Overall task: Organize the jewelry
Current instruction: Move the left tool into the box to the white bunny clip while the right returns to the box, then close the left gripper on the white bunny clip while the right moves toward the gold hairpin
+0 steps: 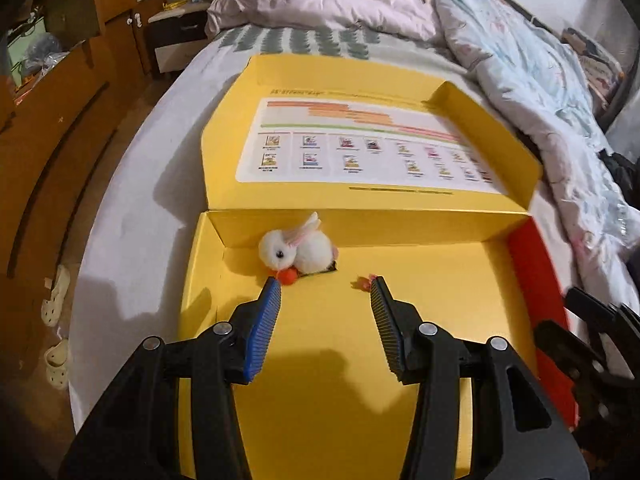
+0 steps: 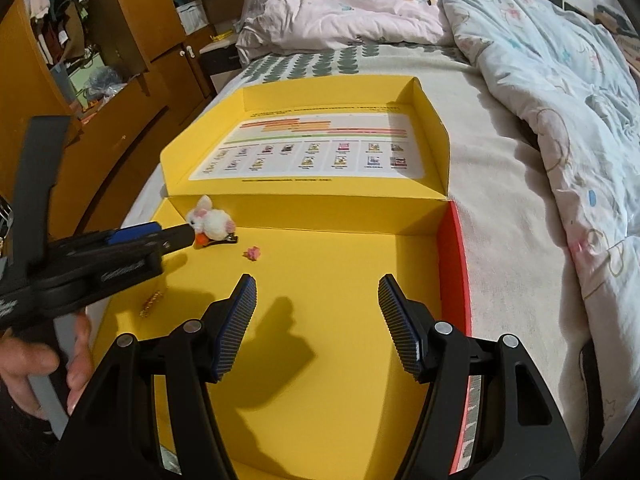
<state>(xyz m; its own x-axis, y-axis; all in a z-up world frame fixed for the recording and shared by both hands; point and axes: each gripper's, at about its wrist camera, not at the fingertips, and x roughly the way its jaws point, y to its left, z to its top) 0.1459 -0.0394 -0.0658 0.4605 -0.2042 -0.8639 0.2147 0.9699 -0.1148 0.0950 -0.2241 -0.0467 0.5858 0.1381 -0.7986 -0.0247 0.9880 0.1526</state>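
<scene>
An open yellow box (image 1: 400, 236) lies on the bed. A white fluffy bunny hair clip (image 1: 296, 249) with an orange ball rests against the box's back wall. A tiny pink piece (image 1: 363, 282) lies just right of it. My left gripper (image 1: 326, 288) is open and holds nothing, its left fingertip just short of the orange ball. In the right wrist view the bunny clip (image 2: 212, 219), the pink piece (image 2: 253, 253) and a small gold piece (image 2: 150, 304) lie on the box floor. My right gripper (image 2: 318, 280) hangs open over the bare floor. The left gripper (image 2: 186, 236) reaches in from the left.
The box lid (image 1: 224, 152) with a printed chart lies flat behind the box. Crumpled quilts (image 1: 520, 80) cover the right and far side of the bed. A wooden wardrobe (image 1: 48, 128), a nightstand (image 1: 176, 40) and slippers (image 1: 56, 296) are at the left. A hand (image 2: 36, 364) holds the left gripper's handle.
</scene>
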